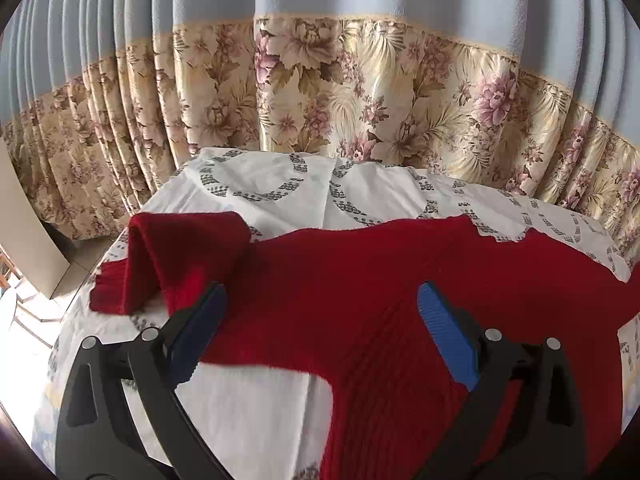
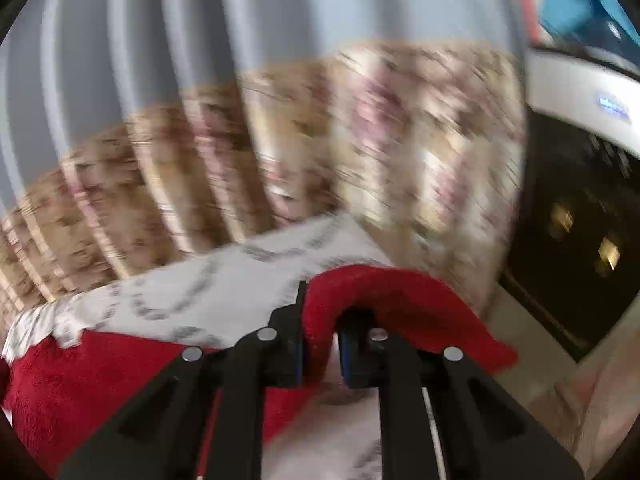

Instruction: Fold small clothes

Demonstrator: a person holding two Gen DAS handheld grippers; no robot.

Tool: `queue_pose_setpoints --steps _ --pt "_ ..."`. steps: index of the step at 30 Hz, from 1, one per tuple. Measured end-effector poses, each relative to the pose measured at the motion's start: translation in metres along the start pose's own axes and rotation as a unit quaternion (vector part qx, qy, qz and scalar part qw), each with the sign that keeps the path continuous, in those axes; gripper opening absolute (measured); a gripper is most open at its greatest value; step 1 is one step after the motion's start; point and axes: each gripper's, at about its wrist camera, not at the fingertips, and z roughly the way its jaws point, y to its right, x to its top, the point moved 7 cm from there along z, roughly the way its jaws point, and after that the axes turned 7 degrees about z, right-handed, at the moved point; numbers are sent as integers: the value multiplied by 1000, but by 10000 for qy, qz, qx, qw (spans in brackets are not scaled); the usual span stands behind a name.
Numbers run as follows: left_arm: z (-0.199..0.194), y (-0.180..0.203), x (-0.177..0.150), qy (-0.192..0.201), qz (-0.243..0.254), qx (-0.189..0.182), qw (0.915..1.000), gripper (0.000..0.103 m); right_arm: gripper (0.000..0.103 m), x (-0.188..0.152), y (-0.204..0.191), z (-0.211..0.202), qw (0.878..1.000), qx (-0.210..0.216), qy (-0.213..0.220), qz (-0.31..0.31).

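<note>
A red knit sweater [image 1: 340, 280] lies spread on a table covered by a white patterned cloth [image 1: 280, 188]. Its left sleeve [image 1: 176, 256] is folded over onto itself at the left. My left gripper [image 1: 320, 300] is open just above the sweater's body, its blue pads [image 1: 444, 328] wide apart and holding nothing. In the blurred right wrist view, my right gripper [image 2: 320, 344] is shut on a red part of the sweater [image 2: 384, 292] and lifts it over the table's right end, the fabric draped across the fingers. The rest of the sweater [image 2: 80, 380] lies at lower left.
A blue and floral curtain [image 1: 340, 92] hangs close behind the table. A dark appliance with a white top [image 2: 580, 208] stands at the right. Tiled floor [image 1: 60, 276] shows past the table's left edge.
</note>
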Motion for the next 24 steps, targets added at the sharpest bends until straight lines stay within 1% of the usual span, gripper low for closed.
queue_pose_setpoints --steps 1,2,4,5,7,8,9,11,13,14,15,16,17,18,19,21,23,24 --pt "3 -1 1 -24 -18 0 10000 96 13 0 -16 -6 9997 177 65 -153" --pt "7 -3 4 -66 -78 -19 9999 96 13 0 -43 -13 9981 432 141 -414" --pt "11 -5 8 -72 -151 -70 9998 96 13 -5 -88 -23 9926 782 219 -902" --pt "12 -7 11 -52 -213 -67 9997 96 13 -15 -123 -29 9866 1021 205 -1256" --pt "14 -9 13 -25 -310 -142 9994 96 13 -37 -175 -35 9738 1414 92 -1778" --pt "15 -10 13 -30 -371 -154 9992 96 13 -63 -211 -34 9623 1669 -100 -2144" --pt "15 -10 12 -32 -405 -161 9990 96 13 -79 -227 -31 9563 1794 -304 -2289" --pt "18 -7 7 -96 -403 -190 9990 96 13 -127 -261 -20 9415 1955 -779 -2631" --pt "18 -3 0 -136 -323 -192 9992 96 13 -163 -276 -15 9317 1984 -1085 -2844" --pt "17 -2 -3 -155 -286 -193 9993 96 18 -176 -278 -15 9296 1988 -1142 -2885" --pt "16 0 -6 -160 -262 -207 9993 96 26 -184 -277 -16 9291 1993 -1200 -2873" --pt "15 3 -9 -166 -232 -229 9993 96 44 -188 -277 -18 9284 2025 -1279 -2841" --pt "14 6 -12 -187 -167 -238 9994 96 61 -187 -275 -24 9301 2075 -1238 -2765" --pt "13 8 -13 -191 -130 -245 9994 96 69 -187 -272 -30 9319 2118 -1218 -2682" --pt "12 12 -14 -186 -108 -276 9994 96 79 -188 -269 -35 9317 2194 -1305 -2583" --pt "8 22 -13 -159 -30 -334 9993 96 79 -187 -260 -45 9302 2393 -1538 -2317" --pt "5 37 -10 -144 95 -425 9989 96 81 -187 -242 -52 9328 2354 -1698 -2136" --pt "4 43 -9 -127 133 -441 9989 96 81 -187 -234 -56 9333 2406 -1782 -1985"
